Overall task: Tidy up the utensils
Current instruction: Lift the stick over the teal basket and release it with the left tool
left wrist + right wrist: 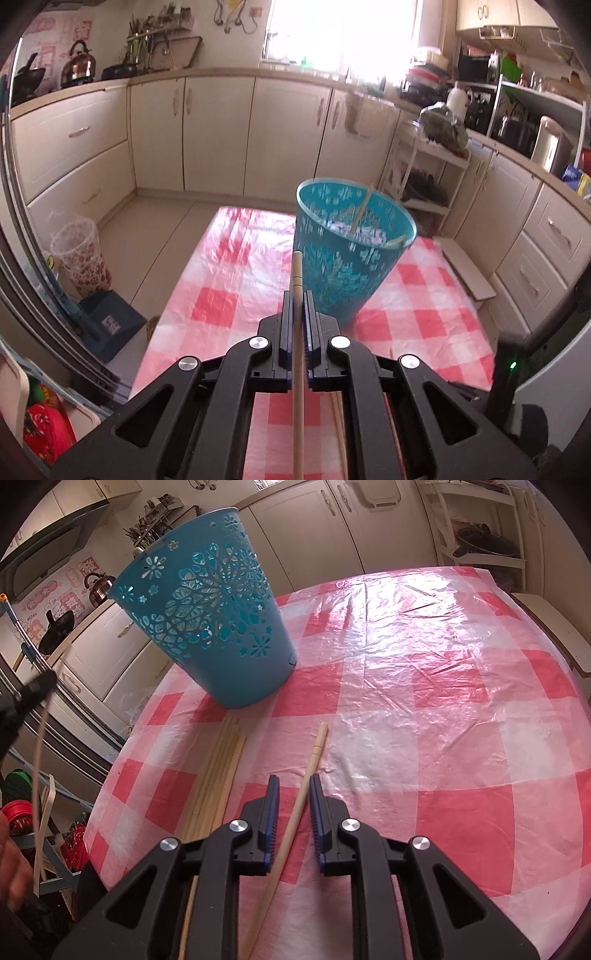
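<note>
Clamped between the left gripper (298, 295)'s ribbed blue pads, a smooth round wooden chopstick (297, 332) points at the perforated teal basket (347, 254), while the right gripper (294, 780) stands narrowly parted around another chopstick (310, 764) on glossy checked plastic tablecloth (424, 709).

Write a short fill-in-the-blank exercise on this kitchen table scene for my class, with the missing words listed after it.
1. The left gripper is shut on a single wooden ____.
2. The perforated basket standing on the table is coloured ____.
3. The tablecloth has a red and white ____ pattern.
4. A chopstick lies between the right gripper's fingers, which are ____.

Missing words: chopstick; blue; checked; open
</note>
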`<state>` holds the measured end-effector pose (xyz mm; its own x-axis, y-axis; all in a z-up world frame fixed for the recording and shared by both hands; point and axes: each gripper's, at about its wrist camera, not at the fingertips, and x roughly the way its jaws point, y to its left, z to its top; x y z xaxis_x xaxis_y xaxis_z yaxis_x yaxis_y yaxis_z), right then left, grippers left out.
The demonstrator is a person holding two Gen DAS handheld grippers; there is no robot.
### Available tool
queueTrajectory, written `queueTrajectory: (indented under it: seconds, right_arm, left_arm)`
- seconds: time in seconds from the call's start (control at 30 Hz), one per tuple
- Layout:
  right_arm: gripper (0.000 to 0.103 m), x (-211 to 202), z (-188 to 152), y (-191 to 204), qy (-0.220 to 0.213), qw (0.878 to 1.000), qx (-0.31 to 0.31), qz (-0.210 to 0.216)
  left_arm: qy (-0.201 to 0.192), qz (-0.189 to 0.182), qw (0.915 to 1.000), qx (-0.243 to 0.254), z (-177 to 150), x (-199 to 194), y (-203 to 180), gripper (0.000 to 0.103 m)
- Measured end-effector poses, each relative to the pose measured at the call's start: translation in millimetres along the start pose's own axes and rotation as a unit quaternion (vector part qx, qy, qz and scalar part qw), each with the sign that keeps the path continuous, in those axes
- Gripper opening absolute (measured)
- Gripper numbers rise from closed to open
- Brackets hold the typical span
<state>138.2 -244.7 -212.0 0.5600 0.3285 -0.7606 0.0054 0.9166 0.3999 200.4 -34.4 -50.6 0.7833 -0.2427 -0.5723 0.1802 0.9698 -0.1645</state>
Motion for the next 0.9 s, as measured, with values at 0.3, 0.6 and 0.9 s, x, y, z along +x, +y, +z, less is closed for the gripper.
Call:
queueTrajectory:
  seconds: [0.3,0.6,0.9]
  right_arm:
    - [0.018,0,0,1,0.0,1.0,0.001,0.002]
    - [0.021,-1,1,1,0.0,1.0,0.003,0.009]
    - [0.027,0,1,3,0.003,1.0,-0.001,0.018]
  left_arm:
    - [-0.119,-0.034,0.9922,-0.007,82,-20,-16,0.005]
    - [-0.17,-0.029,0.9848,-0.025,144,28,-39,0.005]
    - [-0.177,-0.013,0.9829,-0.049,153,94,-44,0.005]
